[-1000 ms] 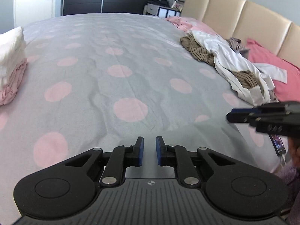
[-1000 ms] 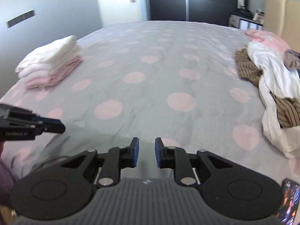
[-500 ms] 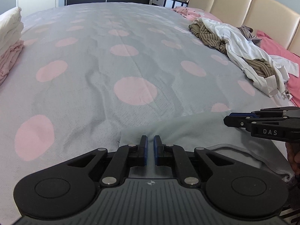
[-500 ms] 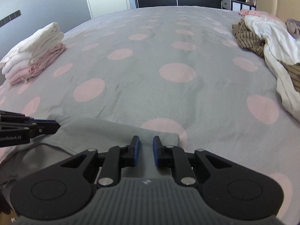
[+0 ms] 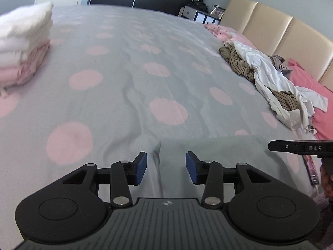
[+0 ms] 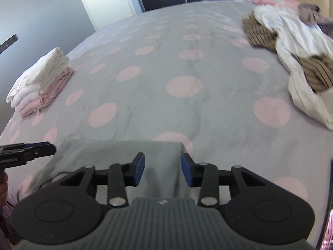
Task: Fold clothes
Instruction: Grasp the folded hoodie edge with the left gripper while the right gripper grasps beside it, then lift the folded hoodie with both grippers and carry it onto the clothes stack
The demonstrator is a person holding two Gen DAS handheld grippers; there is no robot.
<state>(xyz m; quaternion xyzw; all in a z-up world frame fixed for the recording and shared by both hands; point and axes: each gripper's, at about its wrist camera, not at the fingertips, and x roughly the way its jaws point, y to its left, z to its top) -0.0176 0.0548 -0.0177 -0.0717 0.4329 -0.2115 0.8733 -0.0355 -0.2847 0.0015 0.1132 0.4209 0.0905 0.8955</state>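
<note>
Grey garment (image 6: 124, 154), smooth soft rectangle, lies flat on dotted bedspread (image 6: 187, 62).

The grey garment (image 6: 124, 154) is soft matt cloth. The bedspread (image 5: 124, 87) looks finely textured. The headboard (image 5: 276, 35) is smooth, slightly glossy padding.

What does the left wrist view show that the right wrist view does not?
Only the left wrist view shows the beige padded headboard and the bright pink pillow. Only the right wrist view shows the white door. Both show the grey garment, the folded white and pink stack and the unfolded clothes pile.
</note>
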